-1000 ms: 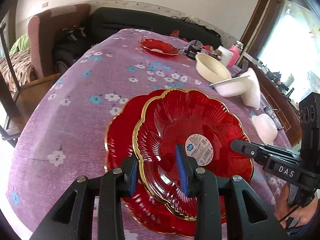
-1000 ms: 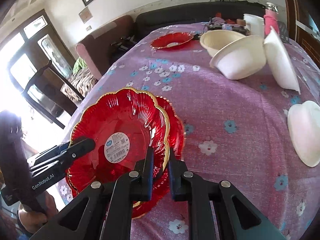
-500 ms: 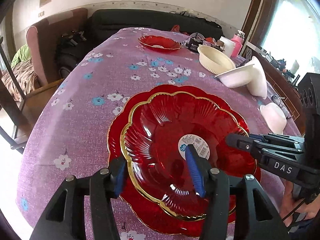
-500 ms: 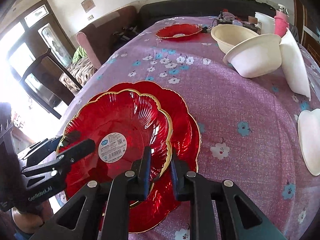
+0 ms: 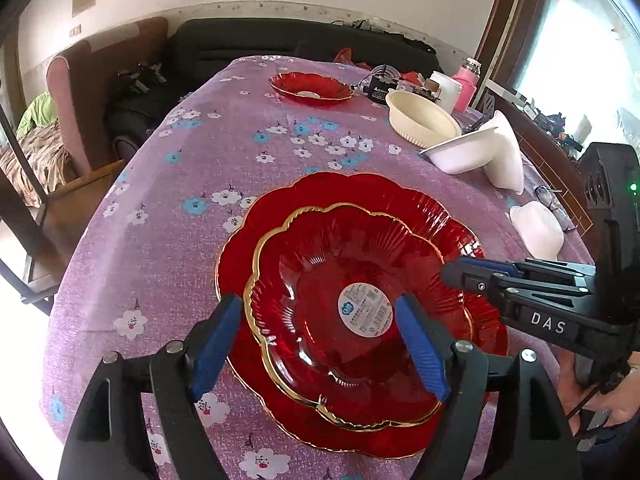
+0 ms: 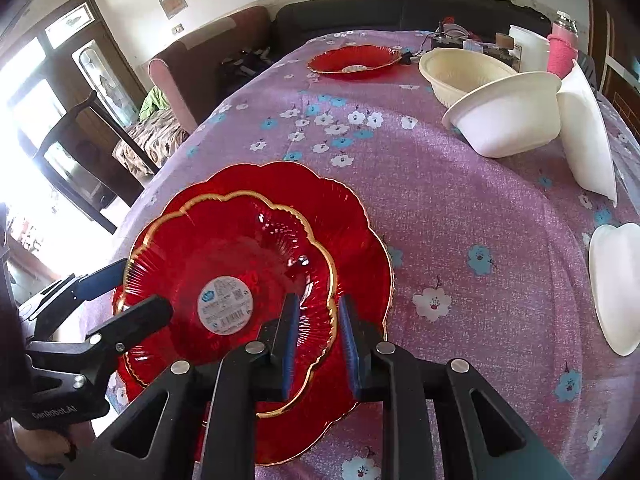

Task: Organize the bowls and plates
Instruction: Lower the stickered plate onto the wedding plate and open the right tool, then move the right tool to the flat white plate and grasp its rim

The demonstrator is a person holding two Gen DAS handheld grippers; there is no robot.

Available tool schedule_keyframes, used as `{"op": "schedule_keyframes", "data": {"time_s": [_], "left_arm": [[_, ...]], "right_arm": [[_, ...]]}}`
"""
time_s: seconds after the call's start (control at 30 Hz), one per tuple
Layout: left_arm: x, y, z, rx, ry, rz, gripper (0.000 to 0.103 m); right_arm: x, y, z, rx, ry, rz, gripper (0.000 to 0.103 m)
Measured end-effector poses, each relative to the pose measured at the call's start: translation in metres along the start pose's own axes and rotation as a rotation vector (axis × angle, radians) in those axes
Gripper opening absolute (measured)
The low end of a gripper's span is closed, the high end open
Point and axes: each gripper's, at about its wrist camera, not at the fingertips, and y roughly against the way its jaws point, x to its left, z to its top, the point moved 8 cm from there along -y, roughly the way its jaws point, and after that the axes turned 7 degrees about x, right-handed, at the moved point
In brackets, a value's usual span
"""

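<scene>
**A:** Where are the plates?

**B:** A smaller red glass plate with a gold scalloped rim (image 5: pixel 344 304) lies inside a larger red scalloped glass plate (image 5: pixel 360 196), both at the near end of the table with the purple flowered cloth (image 5: pixel 224 128). A round white sticker (image 5: pixel 365 309) sits in the middle of the smaller one.

**A:** And the left gripper?

**B:** The left gripper (image 5: pixel 320 340) is spread wide, its blue-padded fingers (image 5: pixel 216 340) on either side of the smaller plate's near edge. It holds nothing.

**A:** The right one?

**B:** The right gripper (image 6: pixel 318 340) straddles the smaller plate's gold rim with a narrow gap, one finger inside the rim, one outside. From its own view, daylight shows between the pads and the rim, so I cannot tell whether it has any pinch on the plate.

**A:** What else is on the table?

**B:** At the far end, a third red glass plate (image 6: pixel 354 62). To the right, a cream ribbed bowl (image 6: pixel 460 72) with a tilted white bowl (image 6: pixel 512 120) leaning against it, and another white bowl standing on edge (image 6: pixel 588 140) beside that. A white heart-shaped dish (image 6: pixel 618 284) lies apart, nearer the right edge. A pink bottle (image 6: pixel 562 48) and a white cup (image 6: pixel 528 46) stand at the far right.
</scene>
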Motion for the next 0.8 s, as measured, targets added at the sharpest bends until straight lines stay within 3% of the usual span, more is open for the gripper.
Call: {"op": "schedule_keyframes", "data": {"time_s": [0.47,0.8], "left_arm": [[-0.004,0.016,0.006,-0.037,0.002,0.004,0.079],[-0.026,0.020,0.008,-0.037,-0.032,-0.003,0.079]], "right_arm": [[-0.014,0.032,-0.008,-0.069,-0.059,0.072,0.027],[-0.056,0.064,-0.024,-0.133,-0.158,0.116,0.034]]}}
